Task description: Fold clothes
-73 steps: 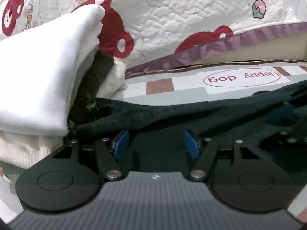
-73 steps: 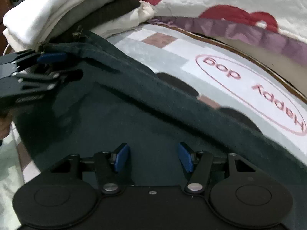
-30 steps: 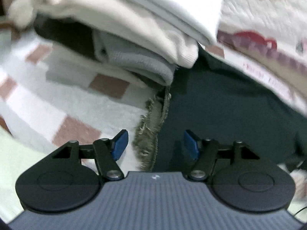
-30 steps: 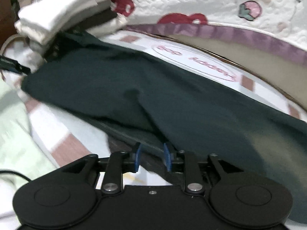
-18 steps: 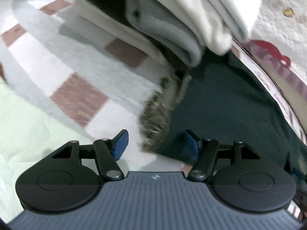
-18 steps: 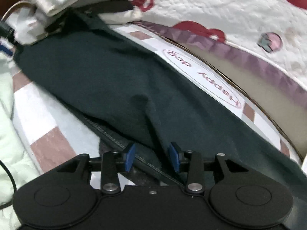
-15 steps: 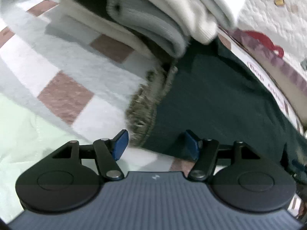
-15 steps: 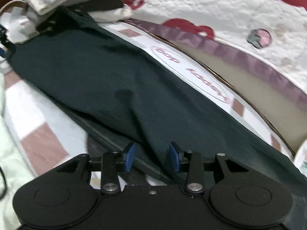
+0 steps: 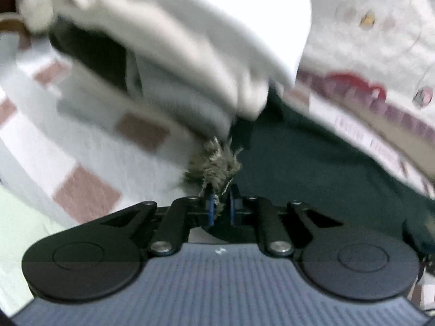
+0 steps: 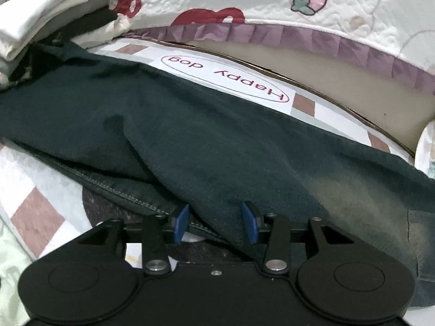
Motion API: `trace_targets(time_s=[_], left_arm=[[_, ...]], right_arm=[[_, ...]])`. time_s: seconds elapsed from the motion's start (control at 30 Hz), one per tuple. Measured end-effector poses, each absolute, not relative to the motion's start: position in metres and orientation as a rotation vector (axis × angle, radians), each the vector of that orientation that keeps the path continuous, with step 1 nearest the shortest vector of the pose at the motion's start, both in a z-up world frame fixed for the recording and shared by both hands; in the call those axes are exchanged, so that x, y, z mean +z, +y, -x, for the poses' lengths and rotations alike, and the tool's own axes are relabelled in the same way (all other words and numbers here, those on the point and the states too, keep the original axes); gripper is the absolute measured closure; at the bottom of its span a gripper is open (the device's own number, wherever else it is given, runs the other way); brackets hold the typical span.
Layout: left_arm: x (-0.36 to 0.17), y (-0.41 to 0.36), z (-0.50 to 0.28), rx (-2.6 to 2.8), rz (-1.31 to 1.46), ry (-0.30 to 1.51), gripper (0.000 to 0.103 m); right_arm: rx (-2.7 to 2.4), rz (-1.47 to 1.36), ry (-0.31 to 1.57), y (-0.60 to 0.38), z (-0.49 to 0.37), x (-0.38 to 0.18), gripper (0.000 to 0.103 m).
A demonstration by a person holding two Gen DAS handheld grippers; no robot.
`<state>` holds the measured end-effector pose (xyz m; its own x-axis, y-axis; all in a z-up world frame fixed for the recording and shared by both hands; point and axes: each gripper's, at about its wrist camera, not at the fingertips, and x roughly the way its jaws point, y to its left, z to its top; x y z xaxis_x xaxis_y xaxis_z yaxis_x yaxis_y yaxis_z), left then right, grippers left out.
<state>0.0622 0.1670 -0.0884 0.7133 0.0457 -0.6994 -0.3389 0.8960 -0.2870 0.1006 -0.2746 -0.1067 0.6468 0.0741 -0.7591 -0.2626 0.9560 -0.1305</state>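
Dark green jeans (image 10: 206,135) lie folded lengthwise across the checked mat (image 10: 35,217), running from the far left to the near right. In the left wrist view, my left gripper (image 9: 220,212) is shut on the frayed hem (image 9: 214,168) of the jeans (image 9: 312,174), at the end beside the clothes stack. My right gripper (image 10: 214,224) is open, its blue pads on either side of a fold of the jeans by the stitched seam (image 10: 117,190).
A stack of folded white, grey and black clothes (image 9: 176,43) sits just behind the hem; it also shows at the far left of the right wrist view (image 10: 54,11). A quilted bear-print blanket (image 10: 272,0) with a purple frill lies behind the mat. Pale green fabric (image 10: 11,269) lies near left.
My left gripper has closed on the frayed hem, which lay between its open fingers before. My right gripper has opened wider around the fold of the jeans.
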Motion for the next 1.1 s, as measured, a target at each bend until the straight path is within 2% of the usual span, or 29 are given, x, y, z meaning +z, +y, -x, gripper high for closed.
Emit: trace_targets(time_s=[0.17,0.33,0.4,0.53,0.63,0.67,0.7,0.77,0.8,0.87,0.93,1.1], left_arm=[[-0.101,0.175,-0.065,0.246,0.461,0.806,0.093],[-0.096,0.186,-0.058,0.321,0.488,0.773,0.095],[-0.094,0.191,-0.054,0.352,0.498,0.759,0.103],[-0.090,0.200,-0.048,0.414,0.517,0.729,0.103],[-0.093,0.170,-0.056,0.223,0.458,0.800,0.099],[-0.091,0.151,-0.061,0.128,0.400,0.814,0.096],[-0.089,0.132,-0.065,0.031,0.338,0.826,0.089],[-0.088,0.095,-0.071,-0.113,0.201,0.828,0.069],[-0.088,0.077,-0.074,-0.187,0.133,0.832,0.055],[-0.094,0.050,-0.077,-0.306,0.042,0.863,0.048],[-0.106,0.028,-0.082,-0.354,-0.033,0.923,0.032],[-0.122,0.014,-0.089,-0.256,-0.166,0.937,0.032]], right_arm=[[0.146,0.265,0.855,-0.289,-0.097,-0.110,0.056],[0.060,0.257,0.845,-0.313,-0.095,-0.114,0.059],[0.030,0.214,0.826,-0.324,-0.095,-0.110,0.095],[-0.019,0.147,0.797,-0.341,-0.098,-0.101,0.093],[-0.004,0.310,0.796,-0.328,-0.098,-0.109,0.094],[0.000,0.348,0.796,-0.324,-0.097,-0.112,0.094],[-0.001,0.346,0.798,-0.324,-0.098,-0.113,0.094],[-0.007,0.324,0.801,-0.326,-0.100,-0.115,0.094],[-0.007,0.320,0.801,-0.328,-0.101,-0.114,0.094],[-0.005,0.315,0.796,-0.331,-0.102,-0.113,0.094],[-0.004,0.301,0.792,-0.333,-0.103,-0.111,0.094],[0.003,0.156,0.788,-0.346,-0.101,-0.104,0.094]])
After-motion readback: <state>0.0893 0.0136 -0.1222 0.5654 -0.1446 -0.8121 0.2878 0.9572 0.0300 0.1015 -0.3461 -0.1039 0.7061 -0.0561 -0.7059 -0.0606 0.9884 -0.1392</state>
